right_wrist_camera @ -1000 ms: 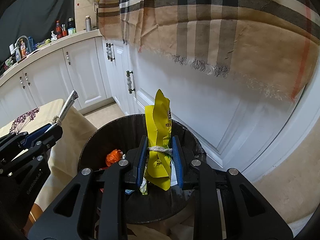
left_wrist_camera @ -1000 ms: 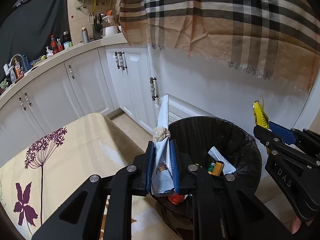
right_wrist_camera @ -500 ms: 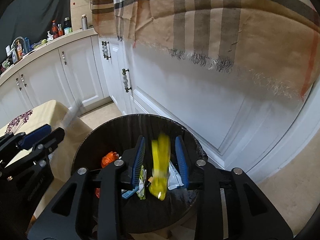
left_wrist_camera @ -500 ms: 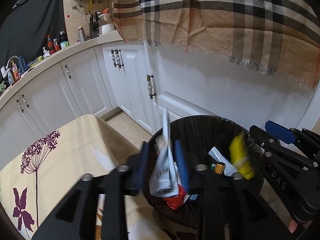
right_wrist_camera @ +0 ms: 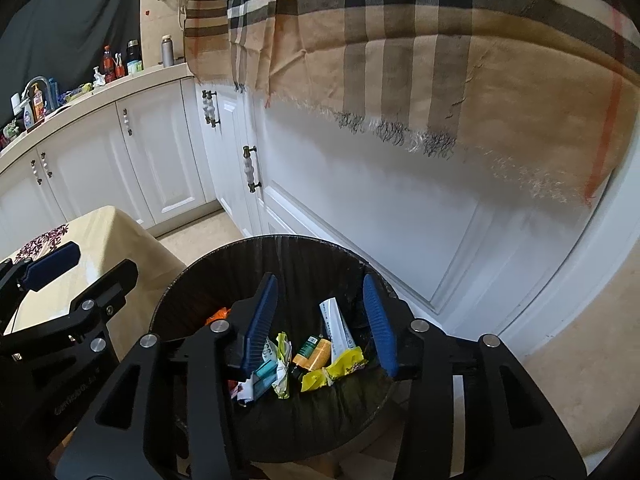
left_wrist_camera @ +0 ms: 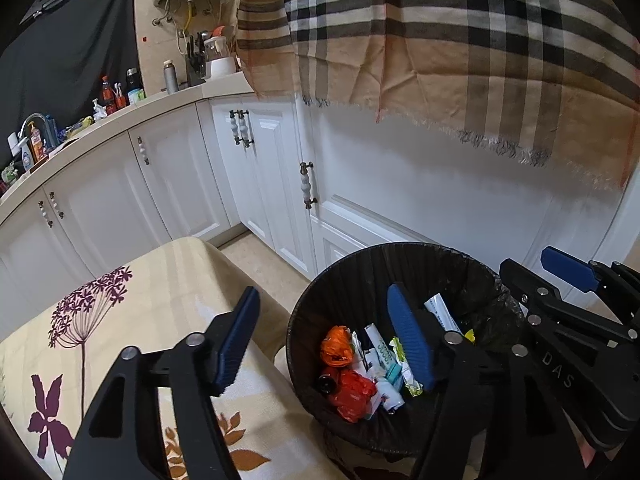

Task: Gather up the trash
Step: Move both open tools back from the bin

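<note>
Both spread wide and empty over the trash bin [right_wrist_camera: 276, 246], left gripper [left_wrist_camera: 324, 344] and right gripper [right_wrist_camera: 320, 316], wrappers [right_wrist_camera: 332, 368] down inside, so probably just clipping the rim and tipping it.

1. Round black-lined trash bin [left_wrist_camera: 476, 276]: black.
2. Crumpled yellow wrapper [right_wrist_camera: 334, 365]: yellow.
3. Crinkled orange-red plastic wad [left_wrist_camera: 350, 394]: orange-red.
4. Cream tablecloth [left_wrist_camera: 172, 280]: purple flower print.
5. Hanging fringed cloth [left_wrist_camera: 460, 52]: tan, black-and-white plaid.
6. Cabinet doors [left_wrist_camera: 180, 172]: white.
</note>
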Tool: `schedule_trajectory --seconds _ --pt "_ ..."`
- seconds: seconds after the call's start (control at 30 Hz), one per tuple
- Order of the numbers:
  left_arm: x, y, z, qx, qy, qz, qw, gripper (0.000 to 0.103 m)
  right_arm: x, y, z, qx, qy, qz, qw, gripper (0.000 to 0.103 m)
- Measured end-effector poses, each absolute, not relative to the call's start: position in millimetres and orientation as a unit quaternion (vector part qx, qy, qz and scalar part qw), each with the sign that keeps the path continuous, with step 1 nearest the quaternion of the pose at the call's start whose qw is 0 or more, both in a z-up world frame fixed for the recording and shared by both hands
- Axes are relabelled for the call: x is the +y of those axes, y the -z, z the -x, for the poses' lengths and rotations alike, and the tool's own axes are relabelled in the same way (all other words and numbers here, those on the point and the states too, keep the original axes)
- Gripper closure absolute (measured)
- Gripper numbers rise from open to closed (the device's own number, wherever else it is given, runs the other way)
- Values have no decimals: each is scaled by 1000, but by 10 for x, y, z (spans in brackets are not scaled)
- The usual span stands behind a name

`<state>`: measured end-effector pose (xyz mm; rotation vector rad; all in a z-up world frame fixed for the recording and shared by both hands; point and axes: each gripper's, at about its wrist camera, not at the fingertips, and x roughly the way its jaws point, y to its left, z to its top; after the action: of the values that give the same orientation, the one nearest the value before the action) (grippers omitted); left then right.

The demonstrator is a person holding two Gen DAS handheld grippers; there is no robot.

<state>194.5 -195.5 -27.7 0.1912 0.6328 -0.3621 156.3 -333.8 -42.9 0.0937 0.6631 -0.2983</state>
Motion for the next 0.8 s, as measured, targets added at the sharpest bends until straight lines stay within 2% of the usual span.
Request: schedule_trajectory --seconds 0.17,0.3,0.8 --pt "-1836 183 -1850 299 171 -86 935 31 -3249 372 -1466 320 144 -43 935 53" --pt "-1717 135 -1747 294 166 -86 937 30 -3144 328 -1363 317 142 -37 937 46" --pt "-1086 33 -1226 288 138 -60 946 26 -2755 166 -896 303 124 -25 945 38"
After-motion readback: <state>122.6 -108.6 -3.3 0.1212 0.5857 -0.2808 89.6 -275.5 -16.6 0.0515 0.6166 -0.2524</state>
